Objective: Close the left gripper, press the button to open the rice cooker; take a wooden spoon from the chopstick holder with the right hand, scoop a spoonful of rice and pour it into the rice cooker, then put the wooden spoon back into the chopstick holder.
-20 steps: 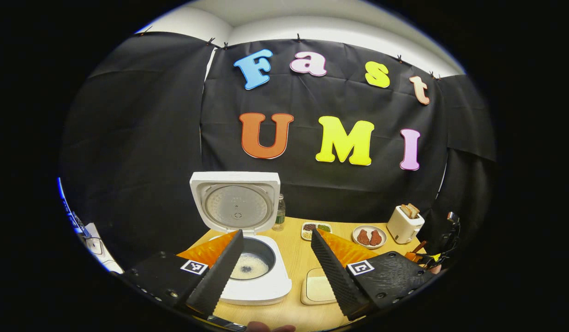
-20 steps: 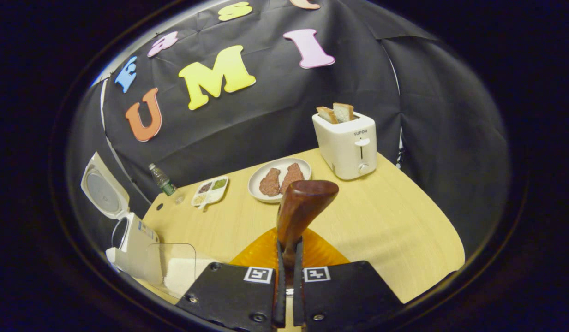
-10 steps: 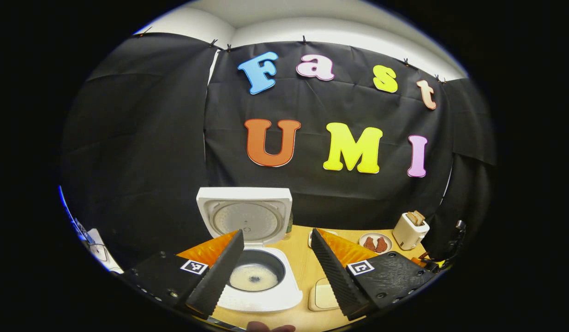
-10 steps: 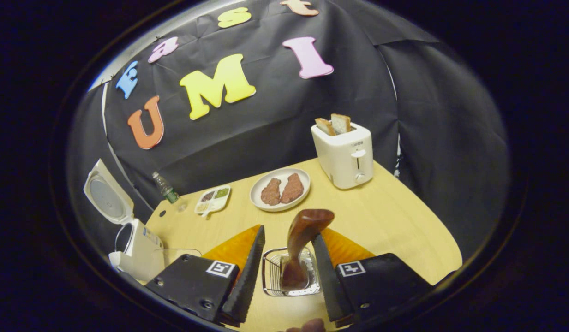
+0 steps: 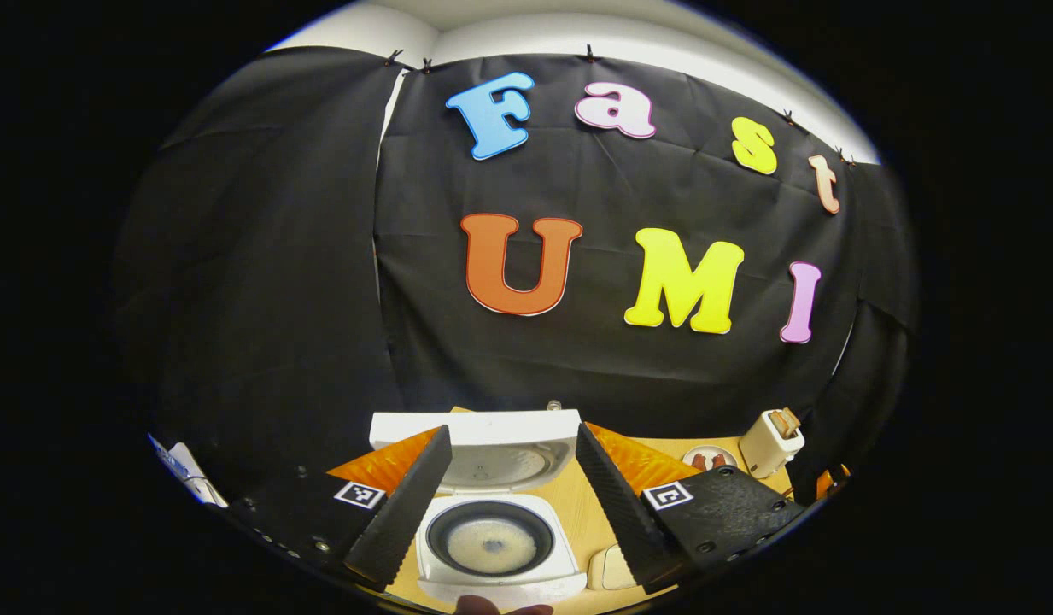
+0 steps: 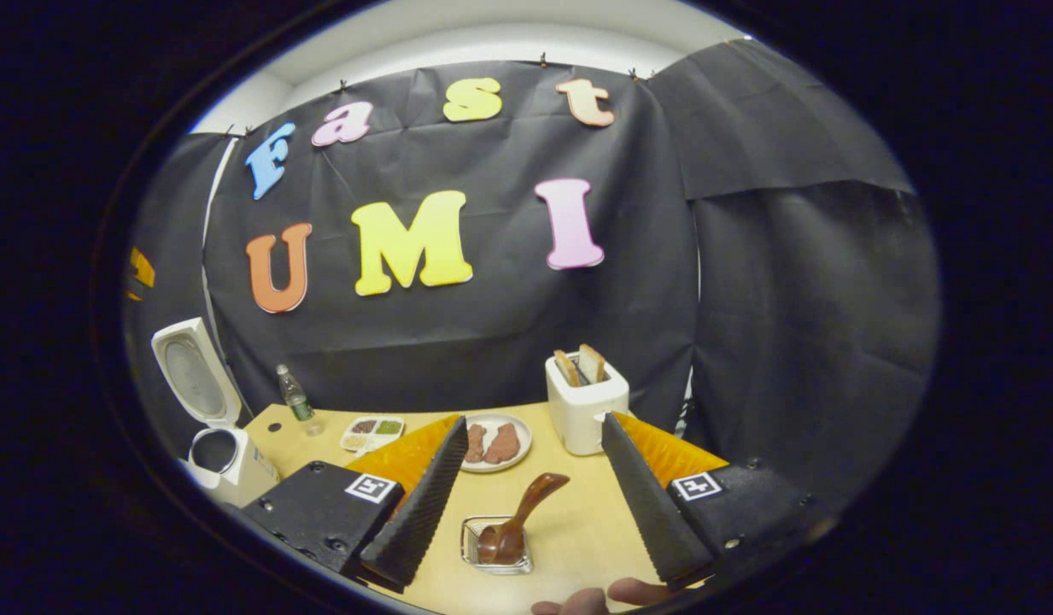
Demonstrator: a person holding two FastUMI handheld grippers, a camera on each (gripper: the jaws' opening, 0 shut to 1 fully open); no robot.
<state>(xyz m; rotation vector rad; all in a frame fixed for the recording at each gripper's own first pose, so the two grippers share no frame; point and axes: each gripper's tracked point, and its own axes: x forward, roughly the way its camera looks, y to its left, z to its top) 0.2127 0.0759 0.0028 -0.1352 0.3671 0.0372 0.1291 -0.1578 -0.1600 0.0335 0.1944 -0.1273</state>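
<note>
Where the two views overlap, the wooden surface (image 6: pixel 577 521) carries everything listed.
Rice cooker (image 5: pixel 500 547): largest item, white, lid (image 5: pixel 492 444) raised upright at its back; the dark inner pot holds a pale layer of rice. In the right gripper view it stands at the far left edge (image 6: pixel 223 453).
Left tool (image 5: pixel 513 504): fingers spread wide, nothing between them, above the open cooker.
Right tool (image 6: pixel 526 495): fingers spread wide, gripping nothing, above the chopstick holder.
Toaster (image 6: pixel 587 406): white, two slices of bread standing up in its slots, near the back right of the surface.
Plate (image 6: pixel 492 442): round, white, two brown pieces on it, just left of the toaster.
Chopstick holder (image 6: pixel 496 545): small wire basket near the front edge, between the right tool's fingers as seen.
Wooden spoon (image 6: pixel 517 517): dark brown, bowl down in the holder, handle leaning up and right.
Divided dish (image 6: pixel 371 432): left of the plate.
Bottle (image 6: pixel 297 401): clear, upright, near the cooker.
</note>
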